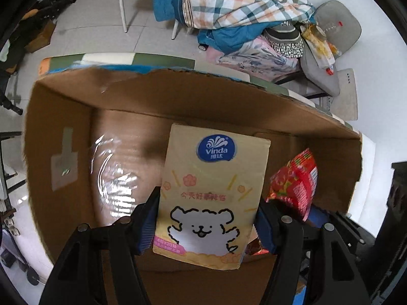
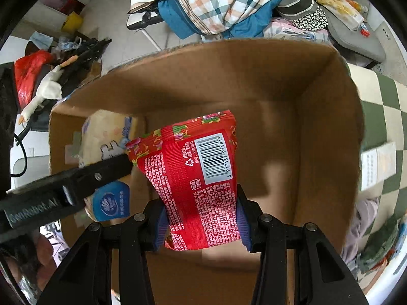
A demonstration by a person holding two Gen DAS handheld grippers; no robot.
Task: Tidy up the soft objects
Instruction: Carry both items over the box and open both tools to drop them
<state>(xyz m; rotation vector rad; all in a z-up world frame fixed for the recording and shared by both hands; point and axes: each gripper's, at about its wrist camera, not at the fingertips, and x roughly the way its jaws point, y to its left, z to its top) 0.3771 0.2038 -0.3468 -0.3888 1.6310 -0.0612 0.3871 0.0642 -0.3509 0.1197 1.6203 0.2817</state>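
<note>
My left gripper [image 1: 207, 218] is shut on a yellow Vinda tissue pack [image 1: 212, 193] with a white cartoon dog, held inside an open cardboard box [image 1: 61, 127]. My right gripper [image 2: 201, 216] is shut on a red flowered tissue pack [image 2: 195, 178] with a barcode, also held inside the box [image 2: 318, 127]. The red pack shows at the right in the left wrist view [image 1: 297, 180]. The yellow pack [image 2: 106, 132] and the left gripper's black finger [image 2: 76, 178] show at the left in the right wrist view.
The box stands on a green-and-white checked surface [image 2: 381, 96]. Behind it a chair holds piled plaid and blue bedding [image 1: 236, 0] and a grey cushion [image 1: 338, 23]. A white goose toy [image 2: 43, 94] and a red bag [image 2: 28, 71] lie on the floor at the left.
</note>
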